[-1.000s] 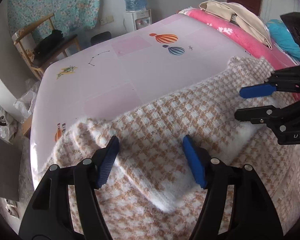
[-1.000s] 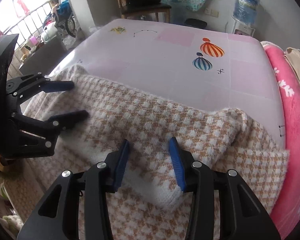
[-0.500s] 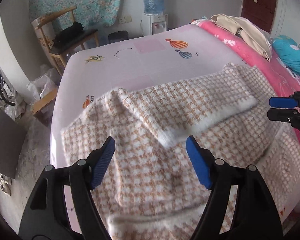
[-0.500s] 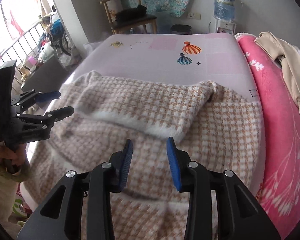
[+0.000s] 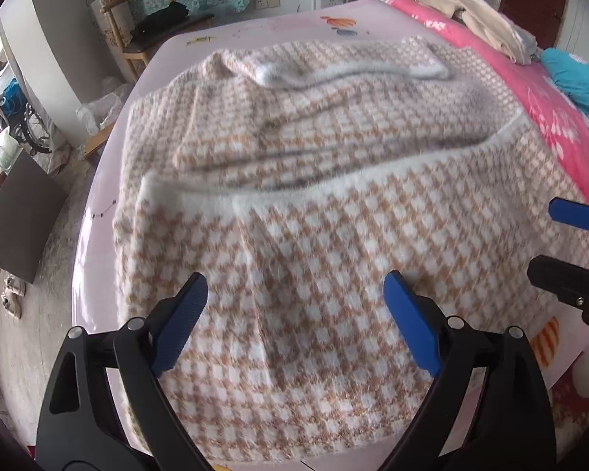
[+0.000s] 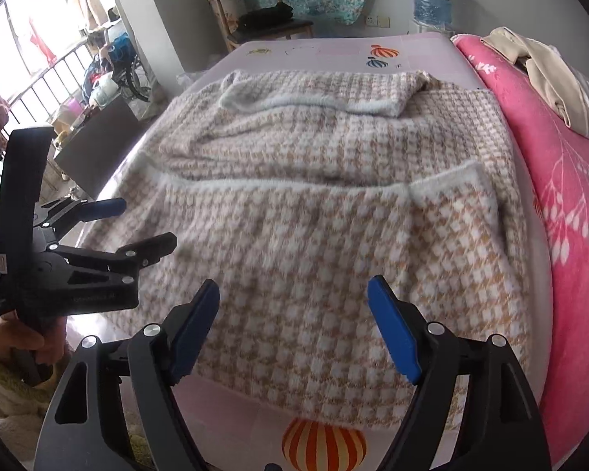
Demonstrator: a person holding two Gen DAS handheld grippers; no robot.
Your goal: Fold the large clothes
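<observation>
Tongs backing away from earlier fold, left tongs (image 5: pixel 296 306) and right tongs (image 6: pixel 293 310) both opening, empty, sweater (image 5: pixel 314 180) lying ahead, beneath them.

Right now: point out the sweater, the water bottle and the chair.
sweater (image 5: pixel 333 235): left wrist view, on the checked front panel below the white band.
water bottle (image 6: pixel 432 0): right wrist view, on the blue body.
chair (image 6: pixel 271 29): right wrist view, on the seat below the dark bundle.
</observation>
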